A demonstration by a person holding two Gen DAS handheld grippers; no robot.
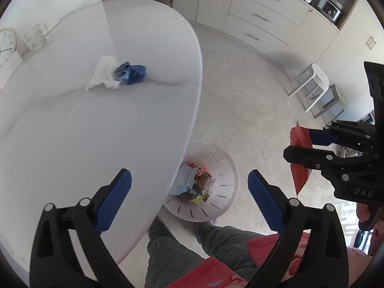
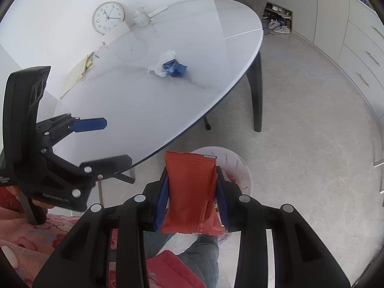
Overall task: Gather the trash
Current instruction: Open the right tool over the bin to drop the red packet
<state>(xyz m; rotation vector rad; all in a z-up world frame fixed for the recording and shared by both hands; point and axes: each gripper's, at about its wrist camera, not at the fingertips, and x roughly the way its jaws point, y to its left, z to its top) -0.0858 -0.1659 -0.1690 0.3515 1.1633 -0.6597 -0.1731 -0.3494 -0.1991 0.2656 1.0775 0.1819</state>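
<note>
On the white oval table a crumpled white tissue lies against a crumpled blue wrapper. A white trash bin stands on the floor beside the table edge, with a blue face mask and several wrappers inside. My left gripper is open wide above the table edge and the bin, with nothing between its fingers. My right gripper is shut on an orange-red packet, held upright over the bin. The tissue and blue wrapper also show in the right wrist view.
A round clock and a glass jar stand at the table's far side, papers to the left. Two white stools and drawer cabinets line the room. A person's legs are below the grippers.
</note>
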